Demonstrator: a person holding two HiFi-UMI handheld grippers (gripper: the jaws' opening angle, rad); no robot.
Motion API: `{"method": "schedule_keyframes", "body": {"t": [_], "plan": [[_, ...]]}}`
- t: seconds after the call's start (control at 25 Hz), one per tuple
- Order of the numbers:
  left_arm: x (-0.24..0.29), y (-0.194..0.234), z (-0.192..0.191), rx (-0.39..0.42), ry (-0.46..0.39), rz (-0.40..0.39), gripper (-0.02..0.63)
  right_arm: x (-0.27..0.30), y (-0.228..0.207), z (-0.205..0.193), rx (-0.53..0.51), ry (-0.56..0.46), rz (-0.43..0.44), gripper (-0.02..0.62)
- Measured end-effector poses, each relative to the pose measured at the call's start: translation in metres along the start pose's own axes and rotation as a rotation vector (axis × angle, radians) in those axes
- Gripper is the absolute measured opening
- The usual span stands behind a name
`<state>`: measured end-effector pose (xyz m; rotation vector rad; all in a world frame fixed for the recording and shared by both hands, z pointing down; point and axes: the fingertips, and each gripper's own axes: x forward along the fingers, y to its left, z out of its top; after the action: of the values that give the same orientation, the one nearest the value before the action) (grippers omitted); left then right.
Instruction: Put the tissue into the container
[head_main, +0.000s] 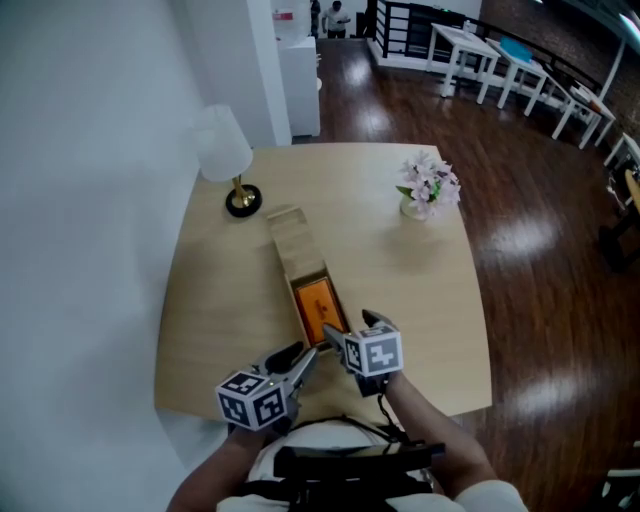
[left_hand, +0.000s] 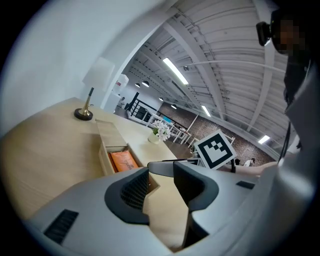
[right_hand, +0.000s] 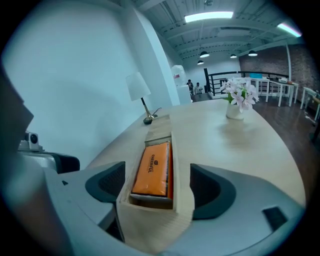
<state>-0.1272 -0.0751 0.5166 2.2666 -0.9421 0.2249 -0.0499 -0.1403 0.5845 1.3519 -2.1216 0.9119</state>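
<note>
Tissue pack (head_main: 316, 305), orange, lies inside the long wooden container (head_main: 289, 244) on the table (head_main: 420, 300). The right gripper (head_main: 350, 328) hangs with jaws spread wide above the container's near end. The left gripper (head_main: 298, 360), jaws partly apart, holds nothing just beside it.

The table (head_main: 420, 330) carries a lamp (head_main: 228, 160), a flower vase (head_main: 428, 190), the container (head_main: 296, 250).
</note>
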Motion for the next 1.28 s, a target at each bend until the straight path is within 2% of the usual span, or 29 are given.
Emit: {"method": "schedule_keyframes", "body": {"t": [0.12, 0.24, 0.32, 0.36, 0.48, 0.56, 0.76, 0.84, 1.12, 1.28], "plan": [[0.008, -0.014, 0.003, -0.003, -0.014, -0.036, 0.152, -0.016, -0.011, 0.003, -0.042, -0.018, -0.015, 0.395], [0.015, -0.024, 0.005, 0.001, -0.017, -0.04, 0.151, -0.032, -0.023, 0.006, -0.075, -0.039, -0.036, 0.294], [0.019, -0.029, 0.005, 0.003, -0.021, -0.041, 0.109, -0.041, -0.03, 0.008, -0.086, -0.056, -0.042, 0.231], [0.021, -0.032, 0.004, 0.003, -0.022, -0.044, 0.109, -0.046, -0.034, 0.009, -0.088, -0.065, -0.045, 0.206], [0.028, -0.04, 0.002, 0.001, -0.017, -0.058, 0.108, -0.058, -0.046, 0.012, -0.079, -0.09, -0.055, 0.158], [0.033, -0.046, 0.0, 0.002, -0.011, -0.068, 0.064, -0.066, -0.055, 0.012, -0.068, -0.103, -0.059, 0.124], [0.044, -0.066, -0.006, 0.006, 0.007, -0.099, 0.063, -0.089, -0.075, 0.013, -0.055, -0.128, -0.076, 0.044], [0.049, -0.071, -0.006, 0.015, 0.011, -0.106, 0.034, -0.096, -0.084, 0.013, -0.044, -0.141, -0.082, 0.015], [0.063, -0.089, -0.007, 0.04, 0.031, -0.122, 0.032, -0.123, -0.112, 0.01, -0.036, -0.168, -0.113, 0.0], [0.07, -0.1, -0.007, 0.06, 0.04, -0.136, 0.006, -0.136, -0.129, 0.008, -0.021, -0.191, -0.14, 0.0]]}}
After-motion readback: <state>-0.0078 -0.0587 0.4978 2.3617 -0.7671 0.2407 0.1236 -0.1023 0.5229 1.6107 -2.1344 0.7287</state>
